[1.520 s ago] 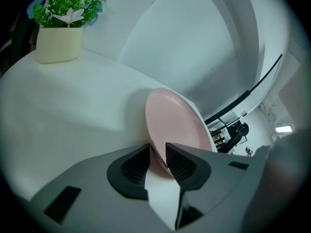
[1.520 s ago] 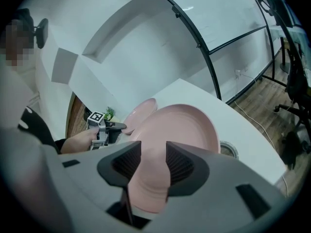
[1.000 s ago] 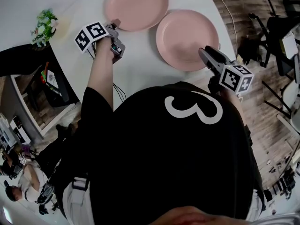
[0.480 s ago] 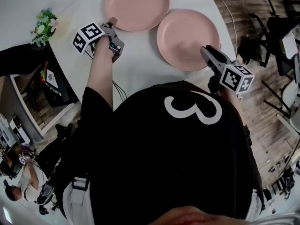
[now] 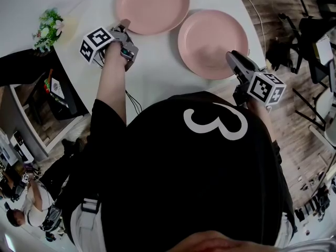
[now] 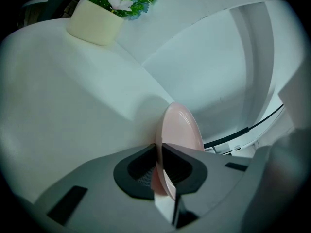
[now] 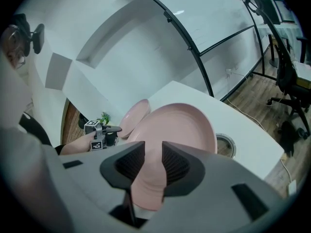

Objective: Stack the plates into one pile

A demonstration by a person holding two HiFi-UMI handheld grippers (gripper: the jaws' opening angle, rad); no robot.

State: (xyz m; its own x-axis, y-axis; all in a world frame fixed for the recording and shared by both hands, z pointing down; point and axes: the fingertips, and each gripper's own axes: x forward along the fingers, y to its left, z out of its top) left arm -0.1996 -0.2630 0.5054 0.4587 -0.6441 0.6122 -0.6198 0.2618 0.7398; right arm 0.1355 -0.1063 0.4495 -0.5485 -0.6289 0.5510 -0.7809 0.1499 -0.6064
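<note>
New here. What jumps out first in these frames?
Two pink plates lie side by side on the white table. The left gripper is clamped on the rim of the left plate. The right gripper straddles the rim of the right plate; its jaws have just been closing but are not yet pinching.

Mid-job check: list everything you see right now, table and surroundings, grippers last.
plates: two, pink, side by side on the table; left plate, right plate
table: one, white, under the plates
potted plant: one, green in a cream pot, at the table's left
office chair: at least one, black, on the wooden floor at right
left gripper: one, grey, jaws just closed on the left plate's rim
right gripper: one, grey, jaws just closing around the right plate's rim, not yet pressing
</note>
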